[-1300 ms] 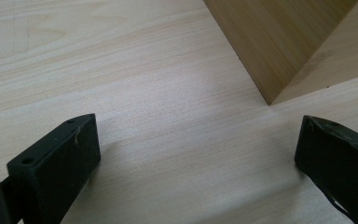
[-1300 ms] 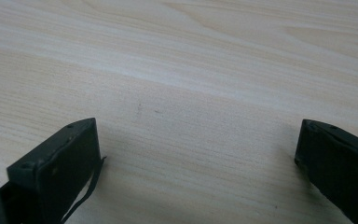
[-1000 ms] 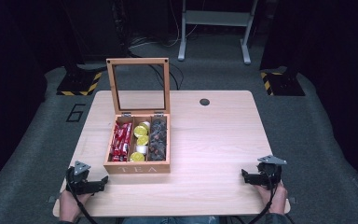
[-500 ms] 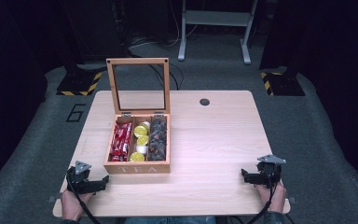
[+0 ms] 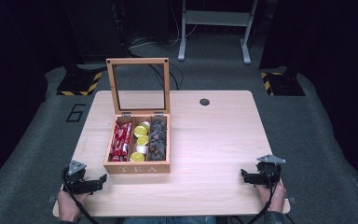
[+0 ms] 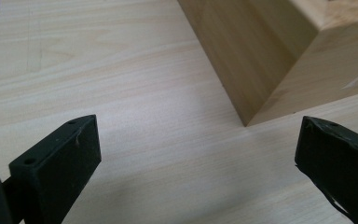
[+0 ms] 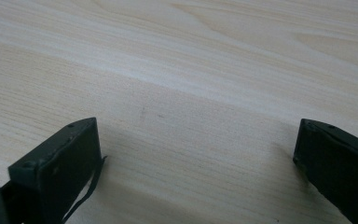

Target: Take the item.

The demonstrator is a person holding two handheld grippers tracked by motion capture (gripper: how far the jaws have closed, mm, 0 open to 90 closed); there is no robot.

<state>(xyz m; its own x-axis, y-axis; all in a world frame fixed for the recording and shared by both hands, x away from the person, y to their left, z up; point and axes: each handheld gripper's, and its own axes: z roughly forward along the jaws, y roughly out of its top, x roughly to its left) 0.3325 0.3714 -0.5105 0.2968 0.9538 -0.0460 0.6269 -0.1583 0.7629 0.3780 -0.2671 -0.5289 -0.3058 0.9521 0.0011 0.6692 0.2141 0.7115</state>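
Observation:
A wooden tea box [image 5: 137, 167] marked TEA sits on the table's left half, its glass-paned lid [image 5: 138, 86] standing upright at the back. Inside are red packets [image 5: 121, 141] on the left, yellow and white capsules [image 5: 141, 140] in the middle and dark packets [image 5: 158, 138] on the right. My left gripper [image 5: 101, 179] rests open near the front left edge, just left of the box's front corner [image 6: 249, 119]. My right gripper [image 5: 243, 175] rests open near the front right edge, over bare wood. Nothing is between either pair of jaws.
The light wooden table [image 5: 214, 140] has a round cable hole [image 5: 204, 101] at the back. Grey floor surrounds it, with a metal stand [image 5: 214, 28] behind and yellow-black striped bases [image 5: 79, 84] at the back corners.

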